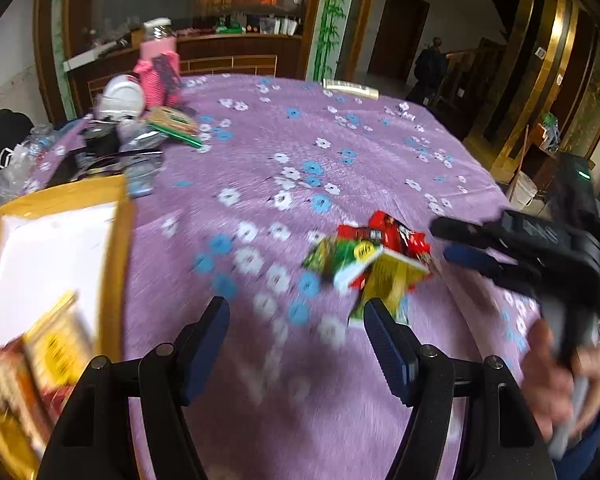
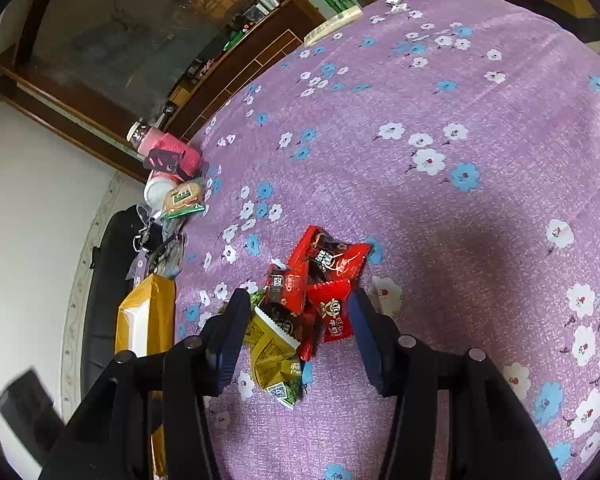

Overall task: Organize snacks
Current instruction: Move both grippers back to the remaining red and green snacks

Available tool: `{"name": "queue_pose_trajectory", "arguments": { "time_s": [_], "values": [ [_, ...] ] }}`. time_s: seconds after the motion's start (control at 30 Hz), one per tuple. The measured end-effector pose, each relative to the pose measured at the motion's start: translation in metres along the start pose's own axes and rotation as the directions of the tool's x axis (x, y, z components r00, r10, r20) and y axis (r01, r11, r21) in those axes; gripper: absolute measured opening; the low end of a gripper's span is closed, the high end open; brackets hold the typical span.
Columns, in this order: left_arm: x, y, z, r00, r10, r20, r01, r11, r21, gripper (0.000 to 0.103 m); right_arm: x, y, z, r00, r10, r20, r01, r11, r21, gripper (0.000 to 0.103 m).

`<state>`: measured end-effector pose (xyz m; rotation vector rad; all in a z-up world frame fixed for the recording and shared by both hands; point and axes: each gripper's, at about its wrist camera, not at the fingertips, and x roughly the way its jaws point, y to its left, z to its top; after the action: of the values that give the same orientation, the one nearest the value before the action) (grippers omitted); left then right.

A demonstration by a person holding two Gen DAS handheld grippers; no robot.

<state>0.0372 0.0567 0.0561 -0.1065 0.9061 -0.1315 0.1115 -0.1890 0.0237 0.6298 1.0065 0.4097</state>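
Purple flowered tablecloth is filling both views; I'm holding my right gripper wide open around the snack packets, gripping nothing; my left gripper is gaping empty beside the yellow box.

Left wrist: low over table, facing across; right wrist: close above snacks; both share snacks, box

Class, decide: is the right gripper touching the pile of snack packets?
Cannot tell. In the right wrist view the right gripper straddles the snack packets, fingers open, but overlap hides any contact.
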Motion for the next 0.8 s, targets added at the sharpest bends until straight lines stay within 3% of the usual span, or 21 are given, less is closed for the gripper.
{"name": "queue_pose_trajectory", "arguments": {
  "time_s": [0.07,0.2,0.37,0.4,0.47,0.53,0.67,0.8],
  "values": [
    [0.019,-0.004,0.011,1.000,0.003,-0.028,-0.003,1.000,-0.002,0.073,-0.001,-0.003,0.000,1.000,0.014,-0.005,-0.014,1.000,0.014,0.051],
    [0.051,-0.014,0.025,0.993,-0.074,-0.094,0.072,0.997,-0.021,0.075,-0.003,-0.004,0.000,1.000,0.027,-0.005,-0.027,0.999,0.028,0.051],
    [0.077,-0.030,0.030,0.996,-0.039,-0.075,0.041,0.999,0.030,0.082,-0.003,-0.002,-0.001,0.999,0.051,-0.017,-0.050,0.999,0.022,0.051],
    [0.079,-0.030,0.028,0.997,-0.014,-0.075,0.017,0.999,0.034,0.080,-0.003,0.000,-0.001,0.998,0.053,-0.022,-0.053,0.999,0.014,0.051],
    [0.083,-0.025,0.025,0.997,-0.015,-0.079,0.018,0.999,0.028,0.060,-0.003,0.002,-0.003,0.998,0.054,-0.025,-0.054,0.999,0.006,0.051],
    [0.082,-0.013,0.025,0.996,-0.041,-0.078,0.040,0.999,-0.018,0.057,-0.001,0.006,-0.004,0.998,0.054,-0.033,-0.054,0.998,-0.008,0.051],
    [0.062,0.007,0.028,0.999,-0.021,-0.036,0.018,0.996,-0.083,0.057,0.010,0.020,-0.013,0.997,0.031,-0.067,-0.036,0.996,-0.082,0.051],
    [0.030,0.023,0.022,0.994,0.076,0.076,-0.067,0.991,-0.113,0.057,0.030,0.047,-0.031,0.991,-0.041,-0.128,0.010,0.972,-0.236,0.051]
  ]
}}
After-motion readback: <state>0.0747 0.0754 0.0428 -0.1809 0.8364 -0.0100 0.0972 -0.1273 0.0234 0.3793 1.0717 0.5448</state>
